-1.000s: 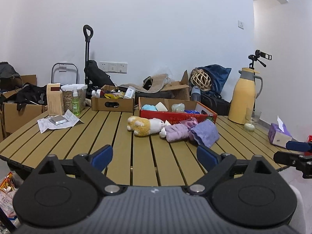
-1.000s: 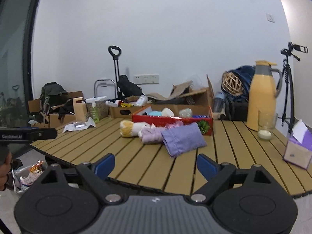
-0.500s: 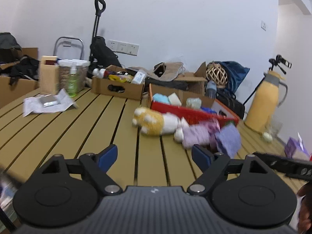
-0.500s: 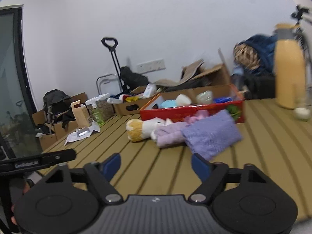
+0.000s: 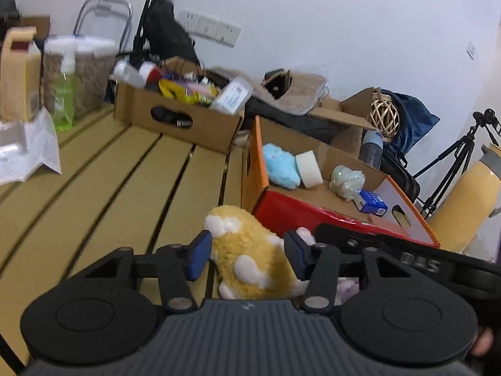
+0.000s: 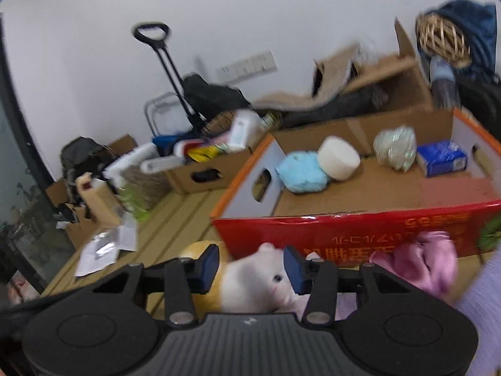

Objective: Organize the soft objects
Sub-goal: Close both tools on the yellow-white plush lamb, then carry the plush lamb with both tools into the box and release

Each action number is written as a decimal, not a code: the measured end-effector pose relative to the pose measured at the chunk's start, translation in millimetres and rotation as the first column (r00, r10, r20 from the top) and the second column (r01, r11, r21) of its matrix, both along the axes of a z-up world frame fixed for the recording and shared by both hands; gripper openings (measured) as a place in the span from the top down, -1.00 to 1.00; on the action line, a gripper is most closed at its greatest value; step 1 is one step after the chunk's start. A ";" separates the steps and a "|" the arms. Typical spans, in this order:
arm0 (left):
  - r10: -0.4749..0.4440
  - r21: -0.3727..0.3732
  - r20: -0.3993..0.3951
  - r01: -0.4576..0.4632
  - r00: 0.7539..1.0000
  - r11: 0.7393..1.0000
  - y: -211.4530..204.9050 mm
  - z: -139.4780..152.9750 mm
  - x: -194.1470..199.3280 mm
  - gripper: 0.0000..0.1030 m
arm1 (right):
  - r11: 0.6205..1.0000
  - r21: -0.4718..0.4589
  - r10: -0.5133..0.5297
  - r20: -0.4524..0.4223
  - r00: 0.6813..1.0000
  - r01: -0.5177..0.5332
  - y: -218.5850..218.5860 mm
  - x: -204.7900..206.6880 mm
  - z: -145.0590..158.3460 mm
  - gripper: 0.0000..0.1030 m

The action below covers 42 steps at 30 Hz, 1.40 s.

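A yellow-and-white plush toy (image 5: 250, 260) lies on the slatted table in front of a red cardboard box (image 5: 313, 216). My left gripper (image 5: 247, 253) is open, its jaws on either side of the plush's yellow body. My right gripper (image 6: 250, 266) is open around the plush's white head (image 6: 260, 279). The red box (image 6: 360, 228) holds a light blue soft toy (image 6: 300, 175), a white round sponge (image 6: 338, 156), a pale green bundle (image 6: 394, 147) and a blue packet (image 6: 441, 158). A pink cloth (image 6: 419, 260) and a purple cloth (image 6: 482, 307) lie right of the plush.
A brown box of bottles and packets (image 5: 178, 116) stands behind left. A green bottle (image 5: 64, 100), a jar and a carton (image 5: 18, 75) stand at far left beside paper (image 5: 28, 150). A yellow thermos (image 5: 463, 210) stands at right.
Both grippers have moved forward and down to the plush toy, which now sits between the jaws of each. The jaws have narrowed a little.
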<state>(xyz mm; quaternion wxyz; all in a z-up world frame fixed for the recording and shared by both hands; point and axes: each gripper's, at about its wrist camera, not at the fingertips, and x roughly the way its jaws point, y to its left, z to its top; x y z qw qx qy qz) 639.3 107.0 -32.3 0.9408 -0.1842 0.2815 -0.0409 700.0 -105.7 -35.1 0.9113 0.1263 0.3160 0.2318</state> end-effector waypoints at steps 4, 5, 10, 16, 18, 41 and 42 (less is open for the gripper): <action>-0.029 -0.125 -0.030 0.025 0.999 0.992 9.7 -18.2 13.7 0.03 | 1.000 0.028 0.015 -0.048 0.999 -0.014 -6.1 14.9 -23.2 0.02; -0.027 -0.140 -0.020 0.023 0.999 0.990 11.5 -20.8 14.6 0.03 | 0.999 0.034 0.025 -0.046 0.999 -0.023 -7.6 17.1 -24.8 0.00; -0.030 -0.180 -0.016 0.026 0.999 0.983 16.9 -24.5 15.3 0.08 | 0.994 0.079 0.083 -0.099 0.992 -0.076 -5.4 33.9 -30.9 -0.18; -0.021 -0.207 -0.022 0.016 1.000 0.978 19.3 -16.0 -0.8 0.14 | 0.991 0.117 0.078 -0.115 0.990 -0.064 -2.7 16.8 -20.1 0.12; -0.029 -0.219 0.000 0.028 1.000 0.975 19.2 -4.1 -18.9 0.14 | 0.990 0.125 0.068 -0.075 0.995 -0.058 -6.8 -3.2 -6.8 0.16; -0.139 -0.128 0.191 0.165 0.972 0.978 -50.3 88.1 -119.5 0.17 | 0.972 0.233 -0.041 0.127 0.991 0.011 -94.7 -149.8 73.1 0.26; -0.144 -0.123 0.193 0.169 0.971 0.978 -51.2 91.8 -108.5 0.17 | 0.972 0.236 -0.043 0.126 0.991 0.012 -94.7 -142.3 74.0 0.26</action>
